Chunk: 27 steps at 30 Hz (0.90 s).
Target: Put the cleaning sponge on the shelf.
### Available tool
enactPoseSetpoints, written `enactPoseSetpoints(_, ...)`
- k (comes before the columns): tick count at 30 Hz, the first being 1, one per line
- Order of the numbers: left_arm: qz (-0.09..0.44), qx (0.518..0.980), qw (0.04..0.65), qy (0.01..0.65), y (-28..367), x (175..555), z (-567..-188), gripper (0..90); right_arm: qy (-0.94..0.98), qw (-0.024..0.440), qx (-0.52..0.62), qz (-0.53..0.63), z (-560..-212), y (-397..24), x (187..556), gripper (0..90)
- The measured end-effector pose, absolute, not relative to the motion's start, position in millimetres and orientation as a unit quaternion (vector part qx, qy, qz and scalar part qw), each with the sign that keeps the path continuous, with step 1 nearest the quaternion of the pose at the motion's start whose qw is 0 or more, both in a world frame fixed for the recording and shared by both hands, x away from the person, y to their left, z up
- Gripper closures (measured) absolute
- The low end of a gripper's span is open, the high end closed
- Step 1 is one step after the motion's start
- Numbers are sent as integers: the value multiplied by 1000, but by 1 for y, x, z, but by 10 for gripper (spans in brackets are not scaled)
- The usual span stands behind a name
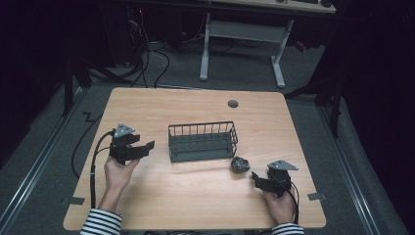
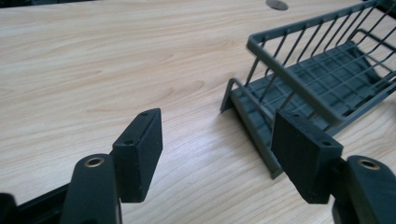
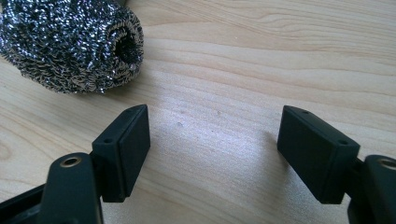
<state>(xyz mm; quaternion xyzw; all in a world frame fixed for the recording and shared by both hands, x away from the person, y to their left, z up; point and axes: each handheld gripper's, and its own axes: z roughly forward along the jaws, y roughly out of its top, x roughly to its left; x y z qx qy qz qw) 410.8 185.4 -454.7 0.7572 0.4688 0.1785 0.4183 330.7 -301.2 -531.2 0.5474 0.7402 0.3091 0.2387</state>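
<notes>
On a pale wooden table (image 1: 195, 196) over grey carpet, both grippers spread empty: left gripper (image 1: 145, 147) beside a dark wire basket (image 1: 202, 141), right gripper (image 1: 256, 179) near a steel scourer (image 1: 240, 165).

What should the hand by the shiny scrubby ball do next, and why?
Probably slide the right tool forward and to its left, so its open jaws sit around the steel scrubber. The scrubber lies on the table just ahead and off to that side, untouched, beside the wire basket.

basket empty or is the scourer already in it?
Empty. The basket shows only its bare grid floor in the high and left gripper views. The scourer lies on the table outside its right end, near the right gripper.
</notes>
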Motion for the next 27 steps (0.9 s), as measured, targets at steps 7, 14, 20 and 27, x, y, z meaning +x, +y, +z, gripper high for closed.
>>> enactPoseSetpoints(7,181,754,413,477,195,406,-462,347,740,239,547,309,-531,-301,331,257)
enactPoseSetpoints(14,185,752,406,485,204,400,-469,340,740,239,547,309,-531,-301,331,256)
enactPoseSetpoints(20,187,753,396,492,212,393,-481,330,740,238,547,310,-531,-301,331,260)
enactPoseSetpoints(27,183,748,393,503,218,385,-494,308,739,238,549,310,-531,-301,331,262)
